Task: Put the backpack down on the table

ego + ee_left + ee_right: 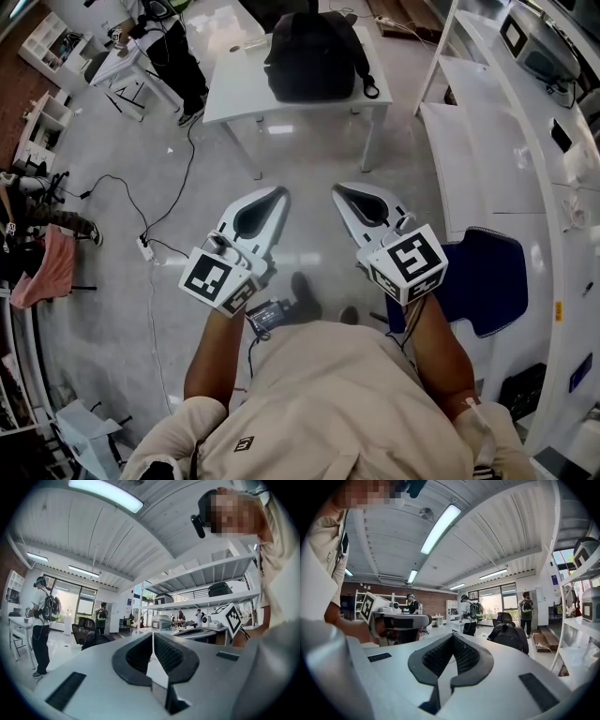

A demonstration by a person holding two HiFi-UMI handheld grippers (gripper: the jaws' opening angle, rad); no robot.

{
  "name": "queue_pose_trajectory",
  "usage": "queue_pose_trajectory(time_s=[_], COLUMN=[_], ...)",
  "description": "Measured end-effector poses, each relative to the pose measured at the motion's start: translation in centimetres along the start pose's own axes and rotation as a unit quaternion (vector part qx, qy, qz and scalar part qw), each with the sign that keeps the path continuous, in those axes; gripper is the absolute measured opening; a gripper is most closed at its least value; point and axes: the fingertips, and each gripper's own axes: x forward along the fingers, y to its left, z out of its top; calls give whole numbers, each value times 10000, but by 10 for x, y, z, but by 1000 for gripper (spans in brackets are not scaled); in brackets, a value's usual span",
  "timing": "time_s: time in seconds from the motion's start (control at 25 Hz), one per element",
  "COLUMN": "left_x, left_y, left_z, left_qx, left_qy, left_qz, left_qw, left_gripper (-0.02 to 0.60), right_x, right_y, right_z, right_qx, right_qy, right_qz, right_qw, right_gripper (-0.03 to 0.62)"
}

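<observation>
Closest in, the left tongs [278, 193] and right tongs [340, 191] are held out side by side, each pair pressed together with nothing between. Below them is a glossy grey floor [309, 169], with a blue chair [492, 277] at the right and a black cable [173, 187] trailing at the left. Farther on, the black backpack [314, 56] sits on the white tabletop [234, 89], well apart from both tongs. White shelves [487, 141] line the right side. Another person [178, 47] stands beyond, at the left.
</observation>
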Motion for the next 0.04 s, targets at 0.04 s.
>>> queue_pose_trajectory(time_s=[0.04], left_x=[1], left_y=[6], left_z=[-1], left_qx=[-14], left_qy=[6], left_qz=[-3], left_qw=[10000], left_gripper=[21], right_x=[6], right_y=[-1], right_z=[0], right_qx=[3], right_qy=[12], right_qz=[-5], right_qw=[10000], right_gripper=[25])
